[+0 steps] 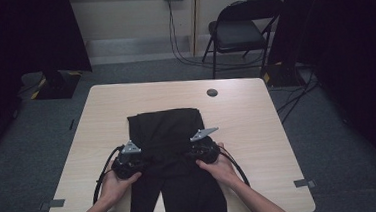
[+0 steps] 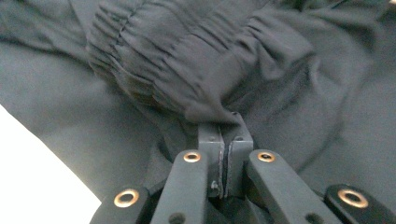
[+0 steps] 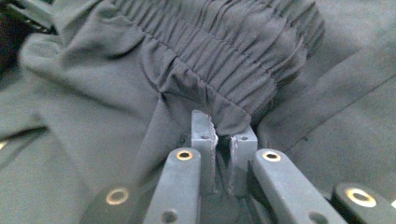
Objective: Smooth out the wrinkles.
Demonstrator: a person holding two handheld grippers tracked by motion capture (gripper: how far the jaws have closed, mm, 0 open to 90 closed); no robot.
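A pair of black trousers (image 1: 166,130) lies on the light wooden table (image 1: 247,122), its legs running to the front edge and its upper part folded over. My left gripper (image 1: 142,159) is shut on the cloth at the left side of the fold. In the left gripper view its jaws (image 2: 225,126) pinch a fold just below the gathered elastic waistband (image 2: 187,56). My right gripper (image 1: 189,154) is shut on the right side. In the right gripper view its jaws (image 3: 223,129) clamp the edge of the elastic waistband (image 3: 224,51).
A small dark round disc (image 1: 212,92) sits in the tabletop near the far edge. Behind the table stand a black folding chair (image 1: 241,29) and cables on the grey floor. Dark curtains hang at both sides.
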